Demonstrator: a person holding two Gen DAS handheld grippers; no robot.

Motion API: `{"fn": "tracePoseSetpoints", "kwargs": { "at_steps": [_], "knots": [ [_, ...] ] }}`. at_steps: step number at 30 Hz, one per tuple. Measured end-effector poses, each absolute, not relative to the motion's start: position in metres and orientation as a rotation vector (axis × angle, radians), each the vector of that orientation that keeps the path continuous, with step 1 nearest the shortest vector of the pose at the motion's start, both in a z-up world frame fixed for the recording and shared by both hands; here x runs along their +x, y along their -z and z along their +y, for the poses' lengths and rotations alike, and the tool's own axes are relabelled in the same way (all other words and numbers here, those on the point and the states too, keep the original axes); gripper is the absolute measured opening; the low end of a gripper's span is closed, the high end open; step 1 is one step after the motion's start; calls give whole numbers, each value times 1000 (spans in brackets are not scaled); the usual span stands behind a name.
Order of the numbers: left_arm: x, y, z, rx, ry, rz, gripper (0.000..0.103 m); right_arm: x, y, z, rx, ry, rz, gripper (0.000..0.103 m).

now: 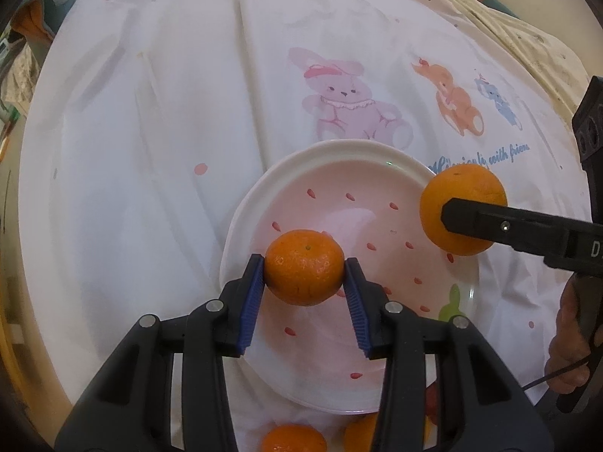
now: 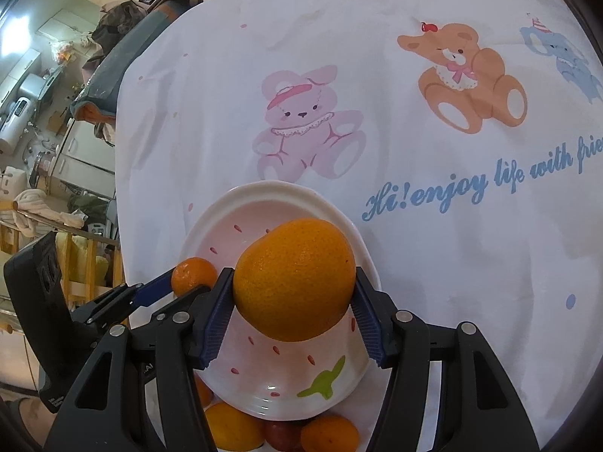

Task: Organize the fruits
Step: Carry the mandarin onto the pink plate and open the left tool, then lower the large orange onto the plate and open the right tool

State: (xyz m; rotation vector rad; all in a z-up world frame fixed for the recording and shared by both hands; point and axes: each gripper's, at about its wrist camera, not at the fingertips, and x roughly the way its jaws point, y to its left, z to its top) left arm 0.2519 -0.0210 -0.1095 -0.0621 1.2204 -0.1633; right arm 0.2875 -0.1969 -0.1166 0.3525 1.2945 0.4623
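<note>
The plate (image 1: 264, 203) in the middle of the frame is pink inside with little red marks, a green shape and a white rim. The cloth (image 1: 150, 113) is white with a pink bunny (image 2: 301, 124), a brown bear (image 2: 467, 79) and blue writing (image 2: 478, 188). The small orange (image 1: 304, 266) and big orange (image 2: 296, 278) are bright orange, between blue pads (image 1: 251, 301).

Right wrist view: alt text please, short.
The right gripper holds a large orange over a pink spotted plate on a white cartoon-animal cloth. At left, the left gripper holds a small mandarin.
</note>
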Motion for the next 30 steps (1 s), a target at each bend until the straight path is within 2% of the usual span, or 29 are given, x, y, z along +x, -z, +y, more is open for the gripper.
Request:
{"fn": "tracePoseSetpoints", "kwargs": {
  "at_steps": [8, 10, 12, 14, 17, 21, 30],
  "knots": [
    [254, 113, -27, -61, 160, 1234, 40, 289, 123, -205, 377, -431, 1300, 64],
    [253, 113, -28, -58, 165, 1229, 50, 288, 124, -206, 387, -436, 1299, 64],
    [253, 110, -29, -48, 157, 1213, 68, 288, 124, -204, 373, -435, 1301, 64],
    [252, 108, -30, -50, 165, 1204, 73, 288, 124, -202, 369, -434, 1306, 64],
    [252, 108, -31, -50, 175, 1209, 74, 288, 125, -201, 367, -432, 1312, 65],
    [253, 106, -28, -58, 171, 1204, 74, 288, 110, -206, 382, -422, 1226, 85],
    [249, 98, -23, -56, 149, 1176, 75, 288, 89, -215, 385, -418, 1166, 86]
  ]
}}
